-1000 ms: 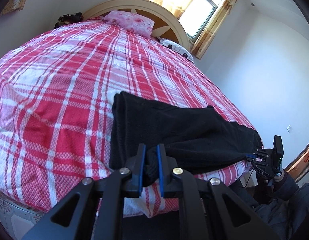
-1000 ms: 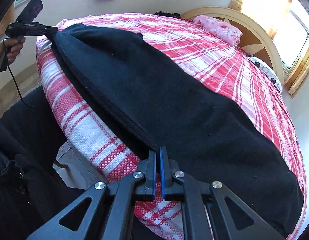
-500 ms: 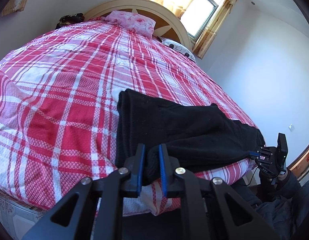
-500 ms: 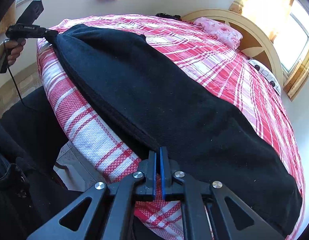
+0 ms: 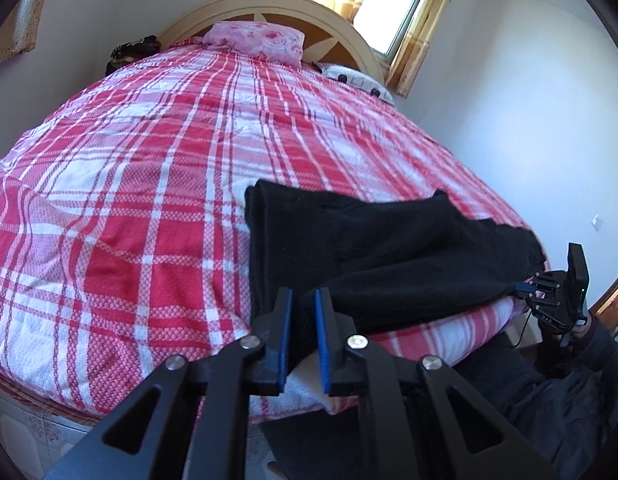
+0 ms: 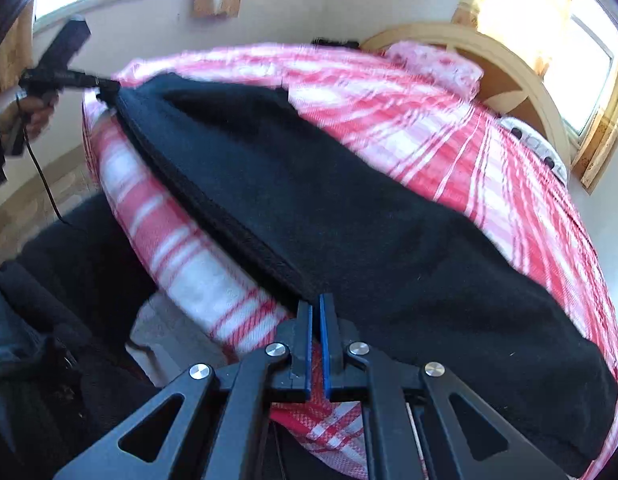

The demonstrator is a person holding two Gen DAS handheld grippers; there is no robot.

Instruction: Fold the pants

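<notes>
The black pants (image 5: 393,248) lie along the bed's (image 5: 149,184) near edge, long axis running from the left claw (image 5: 301,328) to the right claw (image 6: 315,340); each pinches one end.

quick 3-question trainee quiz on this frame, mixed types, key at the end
1. True or false: the black pants lie near the bed's foot edge, on the red plaid bedspread.
2. What do the left tongs hold? A) pink pillow B) an end of the pants C) nothing
3. Fill in: the right tongs are shut on the pants' ____.

Key: 1 true; 2 B; 3 edge. The pink pillow sits untouched by the headboard.
</notes>
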